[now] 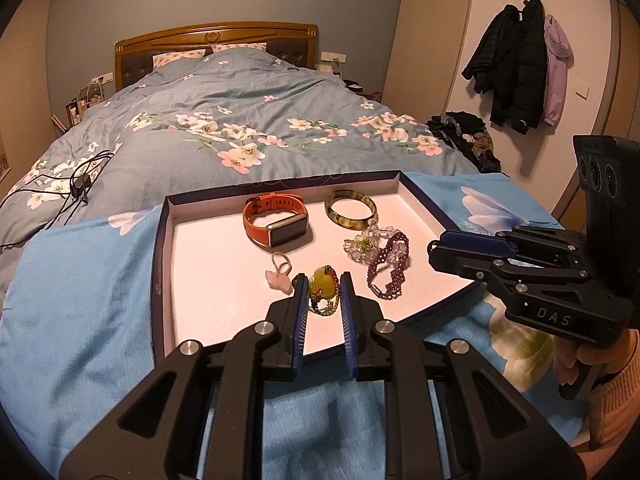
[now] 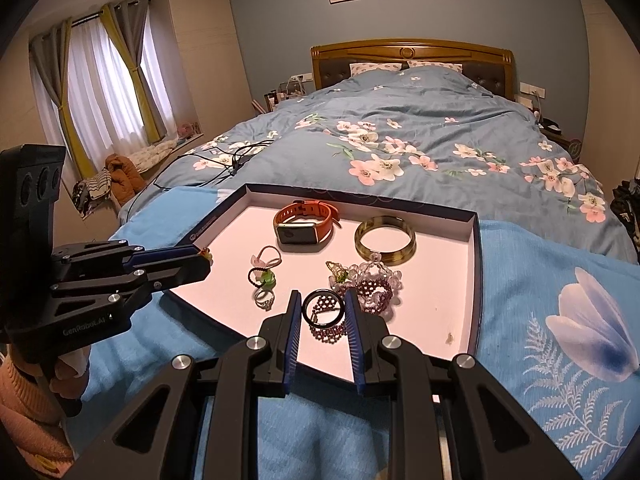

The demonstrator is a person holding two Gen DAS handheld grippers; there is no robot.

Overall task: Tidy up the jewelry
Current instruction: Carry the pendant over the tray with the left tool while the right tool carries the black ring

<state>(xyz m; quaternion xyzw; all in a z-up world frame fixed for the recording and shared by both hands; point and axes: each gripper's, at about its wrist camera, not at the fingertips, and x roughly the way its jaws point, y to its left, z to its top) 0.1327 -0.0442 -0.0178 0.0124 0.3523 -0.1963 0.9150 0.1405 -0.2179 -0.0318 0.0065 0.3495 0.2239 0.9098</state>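
Observation:
A shallow white-lined tray (image 1: 280, 187) with a dark blue rim lies on a blue cloth at the foot of the bed. In it are an orange watch (image 1: 276, 220), a mottled bangle (image 1: 351, 211), a clear crystal bracelet (image 1: 368, 242), a purple beaded bracelet (image 1: 388, 268) and a pink charm (image 1: 280, 276). My left gripper (image 1: 323, 278) is shut on a yellow-green pendant (image 1: 322, 282) on a beaded cord, over the tray's near edge. My right gripper (image 2: 323, 294) is shut on a black ring (image 2: 323, 308) above the purple bracelet (image 2: 374, 294). A green bead piece (image 2: 266, 278) and a silver ring (image 2: 264, 300) lie at the tray's left.
The floral duvet (image 1: 240, 120) stretches behind the tray, with black cables (image 1: 80, 184) lying on it at the left. Coats (image 1: 520, 68) hang on the right wall above a pile of clothes. A hand in an orange sleeve (image 1: 612, 400) holds the right gripper's handle.

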